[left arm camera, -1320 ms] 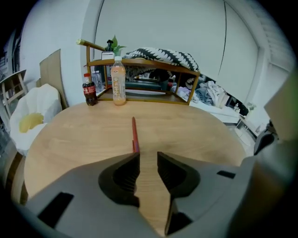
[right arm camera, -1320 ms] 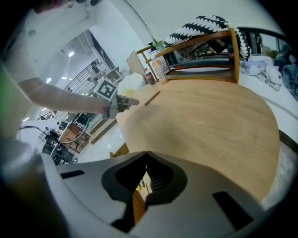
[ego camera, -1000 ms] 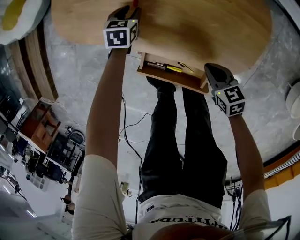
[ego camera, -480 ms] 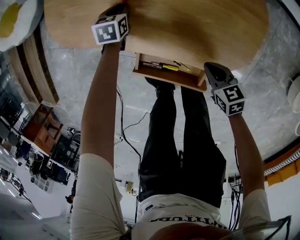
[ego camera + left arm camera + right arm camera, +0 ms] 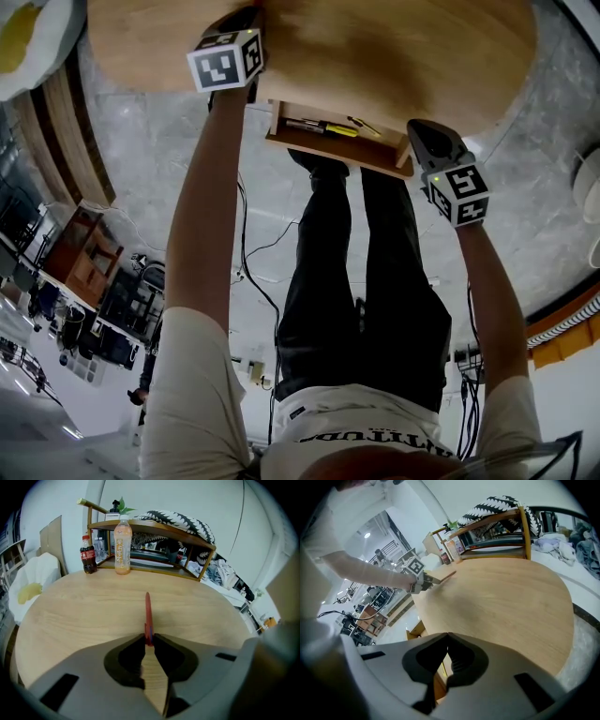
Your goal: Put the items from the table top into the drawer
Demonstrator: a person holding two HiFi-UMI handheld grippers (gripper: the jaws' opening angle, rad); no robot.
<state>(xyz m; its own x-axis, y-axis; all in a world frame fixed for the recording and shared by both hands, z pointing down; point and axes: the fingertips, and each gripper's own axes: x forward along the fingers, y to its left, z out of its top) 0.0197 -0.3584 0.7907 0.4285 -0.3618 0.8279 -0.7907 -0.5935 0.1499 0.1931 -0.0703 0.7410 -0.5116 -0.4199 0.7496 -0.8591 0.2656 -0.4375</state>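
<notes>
Jaws on left gripper (image 5: 148,639), just closing, are pinching the near end of red pen (image 5: 148,613) on table top (image 5: 84,616). Pen is looking light, stiff and slick; a mid-barrel hold is probably steadier. Right gripper (image 5: 447,634) is idling clenched, empty.

Table (image 5: 70,616) top mostly bare wood: wide passage left and right of red pen (image 5: 148,611) at centre. Far edge blocked by cola bottle (image 5: 88,555), orange drink bottle (image 5: 122,546), wooden shelf (image 5: 154,527) behind. Drawer (image 5: 337,155) open under near edge, reachable from above; right gripper (image 5: 447,634) just beside its right end.
</notes>
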